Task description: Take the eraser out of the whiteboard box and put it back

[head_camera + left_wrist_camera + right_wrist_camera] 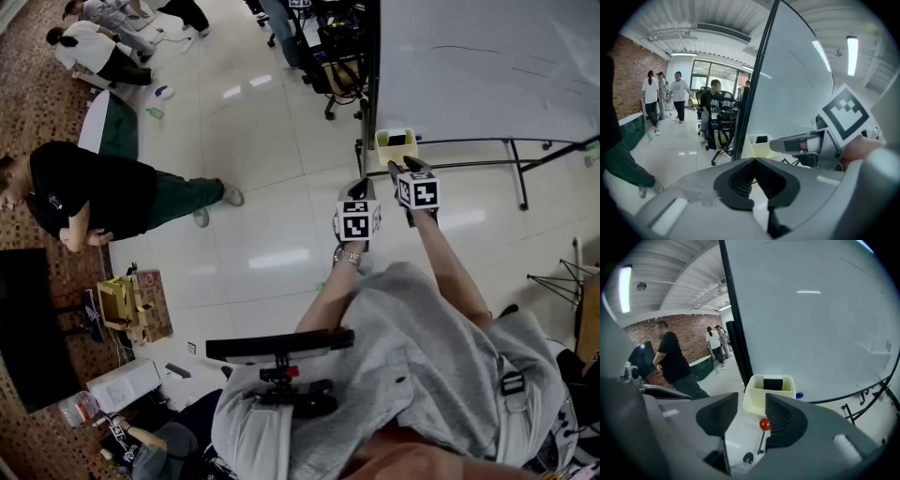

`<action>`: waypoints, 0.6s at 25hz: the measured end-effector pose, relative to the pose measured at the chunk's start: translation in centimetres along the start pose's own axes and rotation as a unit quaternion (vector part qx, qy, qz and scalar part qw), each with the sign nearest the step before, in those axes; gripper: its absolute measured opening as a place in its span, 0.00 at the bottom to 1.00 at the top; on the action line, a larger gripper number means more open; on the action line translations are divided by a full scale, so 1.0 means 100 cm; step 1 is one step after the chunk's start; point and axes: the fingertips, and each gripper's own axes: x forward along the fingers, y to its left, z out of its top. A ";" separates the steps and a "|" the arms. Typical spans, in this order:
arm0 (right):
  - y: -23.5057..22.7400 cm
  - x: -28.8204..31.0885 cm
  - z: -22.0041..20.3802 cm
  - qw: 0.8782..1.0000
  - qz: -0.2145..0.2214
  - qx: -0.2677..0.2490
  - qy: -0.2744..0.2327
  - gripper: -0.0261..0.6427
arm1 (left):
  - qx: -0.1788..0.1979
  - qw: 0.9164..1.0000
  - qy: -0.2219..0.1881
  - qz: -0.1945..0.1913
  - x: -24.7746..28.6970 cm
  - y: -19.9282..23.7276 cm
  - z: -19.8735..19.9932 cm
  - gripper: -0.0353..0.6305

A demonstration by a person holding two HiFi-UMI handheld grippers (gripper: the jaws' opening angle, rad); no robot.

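A cream whiteboard box (396, 148) hangs at the lower left corner of the whiteboard (487, 66), with the black eraser (397, 141) standing inside it. In the right gripper view the box (768, 394) and eraser (772, 383) lie just ahead of my right gripper (752, 401), which is open with nothing between its jaws. From the head view that right gripper (396, 170) is just below the box. My left gripper (362, 188) hangs a little lower and to the left, its jaws shut on nothing (754, 160). It also sees the box (757, 146) ahead.
The whiteboard stand's legs (516, 169) spread across the shiny floor to the right. A red-knobbed rod (764, 423) shows below the box. Office chairs and desks (328, 56) stand behind the board's left edge. Several people (103, 197) are off to the left, by cardboard boxes (136, 305).
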 end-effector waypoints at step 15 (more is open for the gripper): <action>-0.059 0.082 0.023 0.995 -0.052 0.053 0.065 0.42 | -0.016 1.000 0.005 0.006 0.044 0.042 0.045 0.06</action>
